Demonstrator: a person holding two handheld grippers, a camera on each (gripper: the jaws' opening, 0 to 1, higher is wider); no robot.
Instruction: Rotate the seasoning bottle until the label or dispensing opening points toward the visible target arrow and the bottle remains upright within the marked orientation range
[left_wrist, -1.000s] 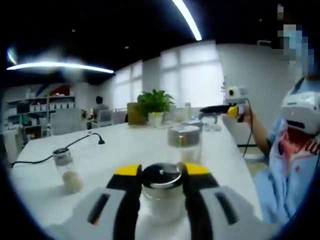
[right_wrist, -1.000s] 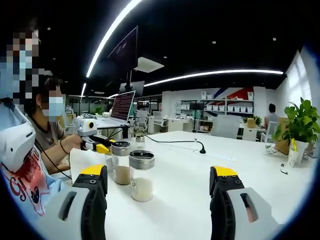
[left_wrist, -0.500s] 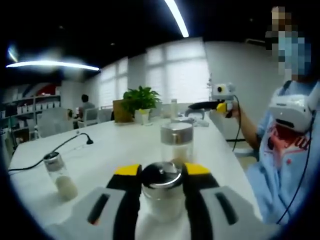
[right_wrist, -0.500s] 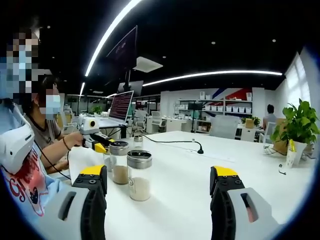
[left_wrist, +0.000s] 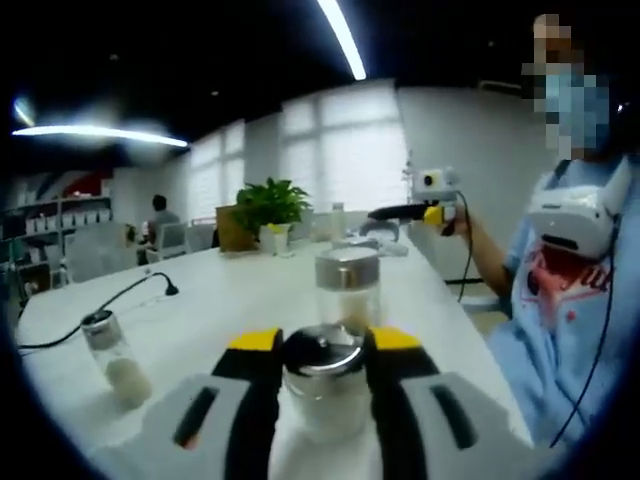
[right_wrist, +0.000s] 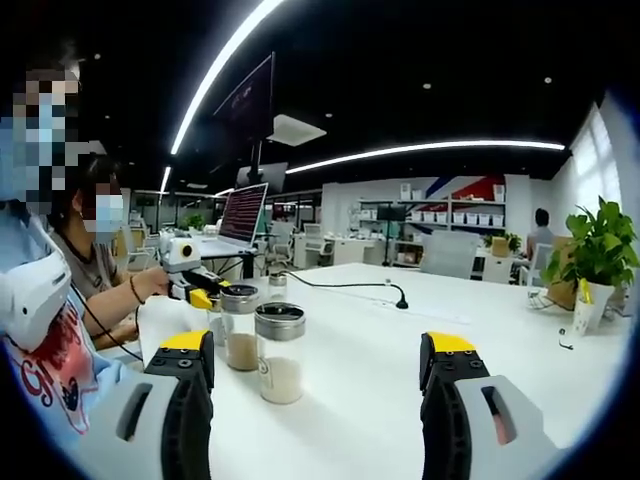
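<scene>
L claw clenched on seasoning bottle, upright on table; R claw released.

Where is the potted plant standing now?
In the left gripper view, the potted plant stands at the far end of the white table, beside a brown box.

We are seeing black fingers tipped with yellow pads on grey-white bodies, and between them a clear glass seasoning bottle with a silver metal cap showing pale white powder. The plain white table is carrying a black cable. In the right gripper view, another silver-capped clear bottle is holding whitish grains, its neighbouring jar brown ones. The potted plant is showing green leaves.
</scene>
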